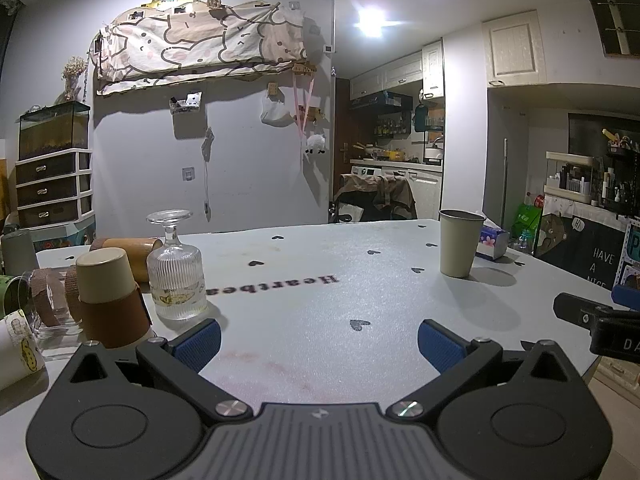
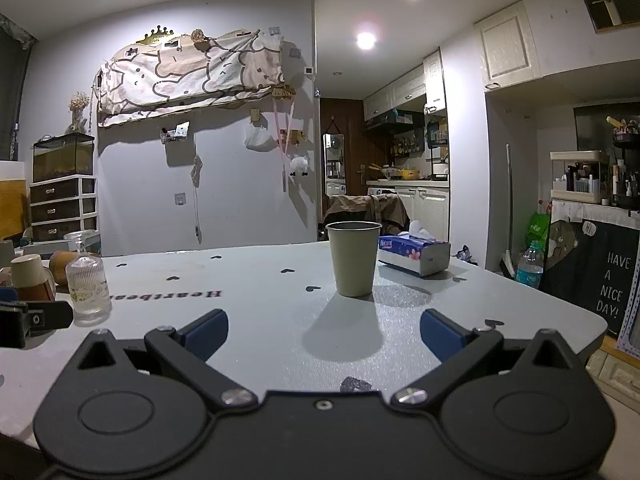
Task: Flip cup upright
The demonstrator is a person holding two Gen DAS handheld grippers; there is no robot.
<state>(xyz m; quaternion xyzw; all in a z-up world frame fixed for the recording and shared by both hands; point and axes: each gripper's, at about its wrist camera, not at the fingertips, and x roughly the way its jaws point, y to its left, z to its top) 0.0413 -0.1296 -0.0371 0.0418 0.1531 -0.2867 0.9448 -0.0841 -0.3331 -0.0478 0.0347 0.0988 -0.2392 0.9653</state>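
Observation:
A beige paper cup (image 2: pixel 354 258) stands upright, mouth up, on the grey table (image 2: pixel 248 288); it also shows in the left wrist view (image 1: pixel 460 242) at the far right. My right gripper (image 2: pixel 324 334) is open and empty, a short way in front of the cup. My left gripper (image 1: pixel 319 344) is open and empty over the table's middle. A ribbed glass goblet (image 1: pixel 176 270) stands upside down at the left, with an upside-down beige cup in a brown sleeve (image 1: pixel 108 298) beside it.
A tissue box (image 2: pixel 414 254) lies behind the upright cup near the table's right edge. More cups, a clear glass (image 1: pixel 44 304) and a lying brown tube (image 1: pixel 128 246) crowd the left side. The right gripper's body (image 1: pixel 600 320) shows at the right.

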